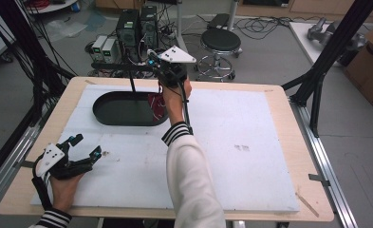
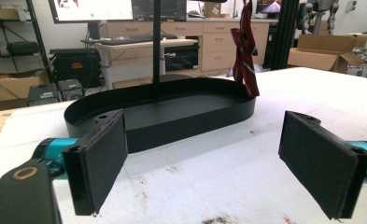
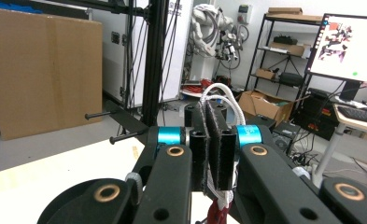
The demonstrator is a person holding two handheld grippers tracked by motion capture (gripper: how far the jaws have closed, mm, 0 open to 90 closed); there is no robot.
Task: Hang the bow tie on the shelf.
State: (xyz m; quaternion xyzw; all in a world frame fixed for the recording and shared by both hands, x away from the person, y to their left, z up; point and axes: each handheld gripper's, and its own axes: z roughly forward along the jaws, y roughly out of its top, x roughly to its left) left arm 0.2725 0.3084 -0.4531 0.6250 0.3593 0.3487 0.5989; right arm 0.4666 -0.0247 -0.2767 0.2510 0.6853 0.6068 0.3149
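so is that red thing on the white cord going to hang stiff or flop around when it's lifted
Likely floppy: the red item hangs twisted and limp above the black tray. Probably light, since the right gripper carries it by a thin white cord. It may swing when moved.

Left gripper (image 1: 87,148) sits low at the near left, jaws spread wide w/ nothing between them, hand (image 1: 65,187) resting underneath. Right arm reaches far forward, sleeve pulled back a bit, right gripper (image 3: 214,140) held up high w/ jaws clamped tight together.
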